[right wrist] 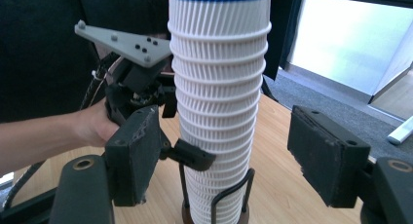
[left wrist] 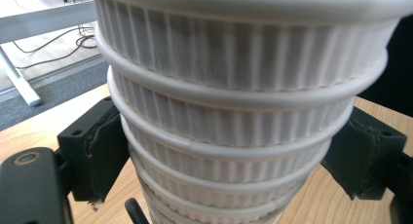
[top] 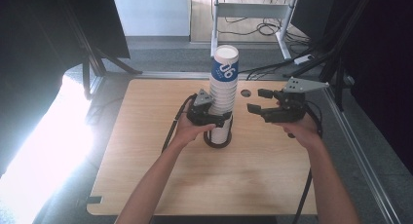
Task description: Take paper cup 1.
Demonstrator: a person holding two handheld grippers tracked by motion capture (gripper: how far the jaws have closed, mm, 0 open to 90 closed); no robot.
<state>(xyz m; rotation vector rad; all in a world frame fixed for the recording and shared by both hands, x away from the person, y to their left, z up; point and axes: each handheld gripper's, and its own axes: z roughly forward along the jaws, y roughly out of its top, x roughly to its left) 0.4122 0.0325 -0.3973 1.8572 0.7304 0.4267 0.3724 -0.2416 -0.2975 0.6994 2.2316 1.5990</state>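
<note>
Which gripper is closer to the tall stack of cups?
Left. The left gripper clamps the stack of cups low down; the right gripper hangs beside it, jaws apart, not touching.

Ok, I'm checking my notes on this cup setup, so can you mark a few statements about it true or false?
1. The left hand-held gripper clamps the stack of paper cups. True.
2. The right hand-held gripper holds a cup. False: its jaws stand open and empty, apart from the stack.
3. The topmost cup has a blue band. True.
4. The stack lies flat on the wooden table. False: it stands upright in a black wire holder.
</note>
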